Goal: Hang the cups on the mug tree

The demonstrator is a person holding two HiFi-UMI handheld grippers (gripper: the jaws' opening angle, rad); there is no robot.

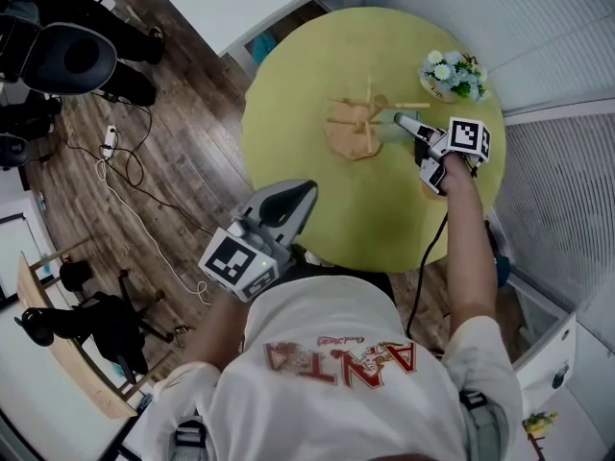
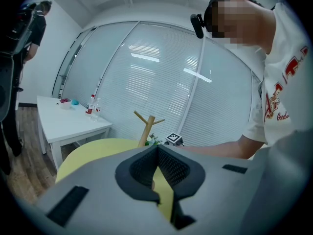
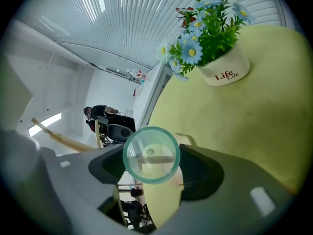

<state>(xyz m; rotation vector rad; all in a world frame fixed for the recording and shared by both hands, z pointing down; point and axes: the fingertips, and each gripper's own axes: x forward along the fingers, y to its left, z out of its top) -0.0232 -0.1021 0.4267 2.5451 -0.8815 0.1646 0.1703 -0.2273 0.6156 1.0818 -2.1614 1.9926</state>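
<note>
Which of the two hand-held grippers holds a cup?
The right hand-held gripper, beside the mug tree: a clear cup sits between its jaws. The left hand-held gripper is empty.

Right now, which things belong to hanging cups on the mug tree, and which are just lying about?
For the job:
glass cup, held in the right gripper jaws
wooden mug tree

Lying about:
flower pot
white side table

A clear, green-tinted cup (image 3: 150, 154) is clamped on its side between the fingers (image 3: 203, 170) of the right gripper (image 3: 154, 168), with one round end facing the camera. It is held above the round yellow counter (image 1: 288, 113), near the mug tree (image 1: 356, 123). This wooden tree stands upright on a round base, its pegs angling upward.
</note>
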